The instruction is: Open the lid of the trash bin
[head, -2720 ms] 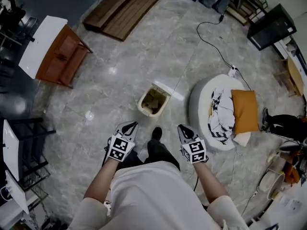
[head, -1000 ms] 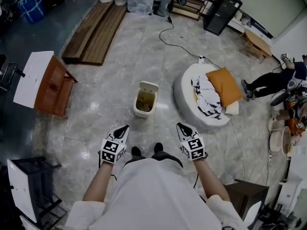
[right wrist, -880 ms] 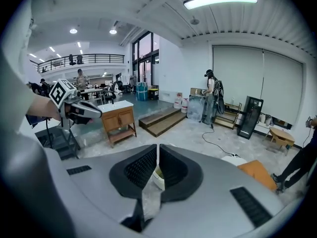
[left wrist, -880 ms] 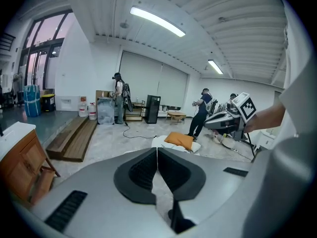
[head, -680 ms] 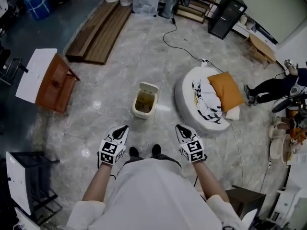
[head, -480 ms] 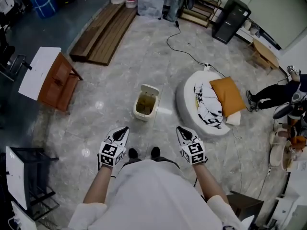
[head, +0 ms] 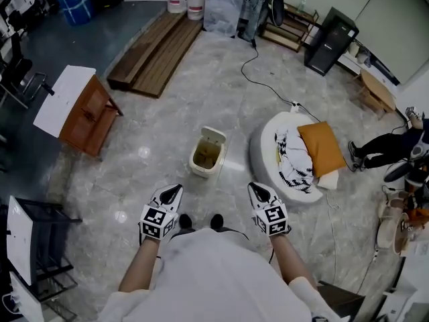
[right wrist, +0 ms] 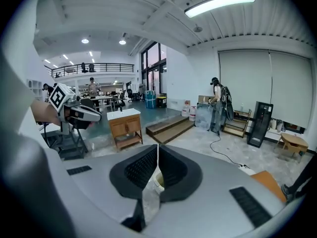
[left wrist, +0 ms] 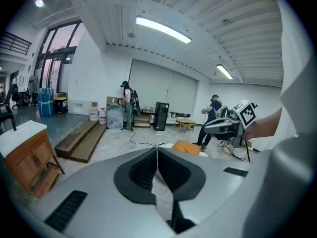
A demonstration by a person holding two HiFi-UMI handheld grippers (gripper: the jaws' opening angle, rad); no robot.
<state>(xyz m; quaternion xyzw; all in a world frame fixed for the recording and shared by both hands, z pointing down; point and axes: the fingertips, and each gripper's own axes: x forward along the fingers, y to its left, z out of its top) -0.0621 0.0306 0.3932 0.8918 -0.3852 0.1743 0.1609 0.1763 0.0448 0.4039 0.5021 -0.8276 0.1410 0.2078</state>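
Note:
A small cream trash bin (head: pixel 206 156) stands on the marble floor ahead of the person's shoes, its lid (head: pixel 214 137) tipped up at the far side and the inside showing. My left gripper (head: pixel 175 189) hangs shut and empty near the body, well short of the bin and to its left. At the same distance on the bin's right is my right gripper (head: pixel 255 188), also shut and empty. In the left gripper view the jaws of the left gripper (left wrist: pixel 157 150) meet. Past the shut right gripper (right wrist: pixel 158 147) a sliver of the bin (right wrist: pixel 157 181) shows.
A round white cushion bed (head: pixel 268 146) with an orange pillow (head: pixel 323 149) lies right of the bin. A wooden cabinet (head: pixel 84 116) stands at the left, planks (head: pixel 157 49) at the back, a black cable (head: pixel 268 79) crosses the floor. A person (head: pixel 389 154) sits at the far right.
The view has pulled up and back, so the bin looks smaller and farther away. Both grippers stay shut and have risen a little. The lid is up throughout.

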